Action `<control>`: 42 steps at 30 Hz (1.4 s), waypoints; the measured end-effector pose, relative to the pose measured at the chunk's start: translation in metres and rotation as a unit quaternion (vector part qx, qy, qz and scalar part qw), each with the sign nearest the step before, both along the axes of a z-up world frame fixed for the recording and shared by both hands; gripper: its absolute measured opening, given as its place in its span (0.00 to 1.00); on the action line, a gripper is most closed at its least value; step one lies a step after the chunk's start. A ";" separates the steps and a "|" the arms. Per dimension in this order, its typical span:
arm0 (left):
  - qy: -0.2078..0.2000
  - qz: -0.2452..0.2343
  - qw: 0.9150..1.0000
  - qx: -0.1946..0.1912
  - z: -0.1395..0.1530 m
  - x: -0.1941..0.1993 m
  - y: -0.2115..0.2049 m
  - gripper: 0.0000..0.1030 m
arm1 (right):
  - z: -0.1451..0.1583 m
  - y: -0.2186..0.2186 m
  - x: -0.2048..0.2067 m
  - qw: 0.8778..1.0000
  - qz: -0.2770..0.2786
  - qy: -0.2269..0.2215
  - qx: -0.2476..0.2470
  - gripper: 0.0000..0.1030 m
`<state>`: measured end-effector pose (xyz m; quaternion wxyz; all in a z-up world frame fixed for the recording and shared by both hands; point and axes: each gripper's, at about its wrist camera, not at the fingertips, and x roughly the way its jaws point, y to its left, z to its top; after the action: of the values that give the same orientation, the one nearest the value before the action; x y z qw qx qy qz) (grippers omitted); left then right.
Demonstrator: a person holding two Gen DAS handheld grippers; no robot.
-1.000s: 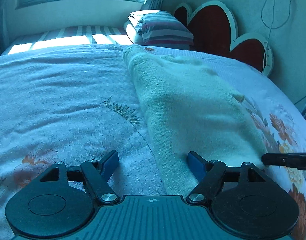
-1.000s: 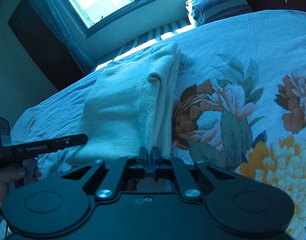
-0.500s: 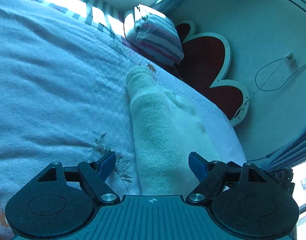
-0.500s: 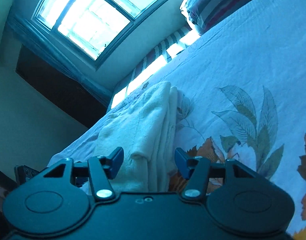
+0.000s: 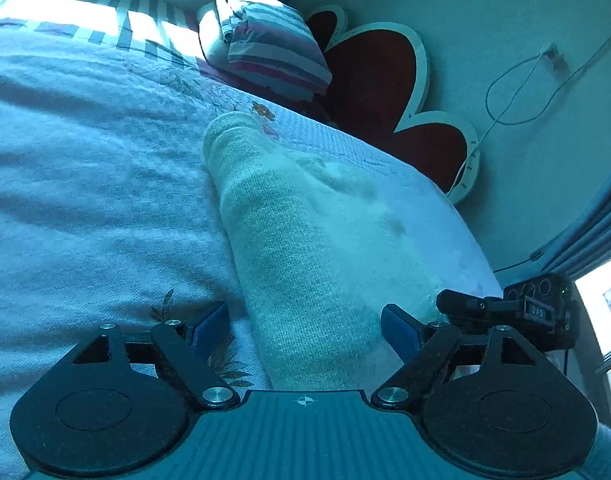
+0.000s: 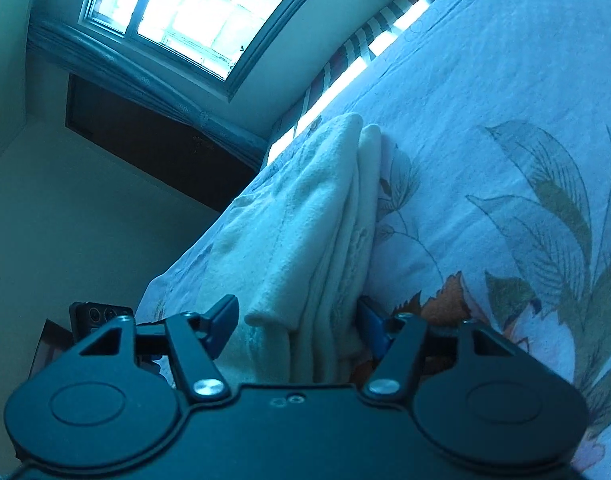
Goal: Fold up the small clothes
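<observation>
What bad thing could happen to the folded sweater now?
The cream sweater lies folded in loose layers between the open right gripper, whose jaws have just been opening. One blue finger sits close against the layered edge, so it might snag and undo the fold. The left gripper straddles the other end and could drag it.

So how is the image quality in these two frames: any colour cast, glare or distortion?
Left wrist view: heavy blue-green cast, fisheye bending at the edges, sunlit strip blown out, knit sweater sharp. Right wrist view: same cast, window overexposed, horizon tilted, folded layers still readable.
</observation>
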<state>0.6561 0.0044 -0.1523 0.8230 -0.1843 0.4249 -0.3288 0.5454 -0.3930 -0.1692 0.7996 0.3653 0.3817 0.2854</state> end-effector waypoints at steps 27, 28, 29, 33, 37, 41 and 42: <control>0.023 0.002 0.997 -0.071 -0.010 0.015 0.016 0.68 | -0.004 -0.017 0.010 0.999 0.044 -0.015 0.023 0.53; 0.036 0.004 0.995 -0.091 -0.015 0.014 0.025 0.64 | -0.005 -0.021 0.008 0.999 0.044 -0.013 0.030 0.52; 0.046 0.006 0.993 -0.107 -0.020 0.014 0.032 0.59 | -0.006 -0.023 0.007 0.998 0.045 -0.012 0.035 0.50; 0.066 0.008 0.987 -0.148 -0.030 0.016 0.042 0.58 | -0.006 -0.027 0.006 0.998 0.051 -0.012 0.038 0.51; 0.059 -0.014 0.990 -0.129 -0.028 0.021 0.027 0.58 | -0.005 -0.024 0.010 0.998 0.050 -0.016 0.036 0.49; 0.045 -0.006 0.993 -0.107 -0.027 0.018 0.019 0.46 | -0.007 -0.023 0.011 0.998 0.049 -0.015 0.029 0.40; 0.039 -0.004 0.994 -0.104 -0.027 0.016 0.017 0.46 | -0.007 -0.022 0.011 0.998 0.049 -0.014 0.025 0.38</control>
<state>0.6719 0.0216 -0.1789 0.7811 -0.2799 0.4210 -0.3666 0.5562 -0.4151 -0.1761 0.7807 0.3621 0.3807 0.3383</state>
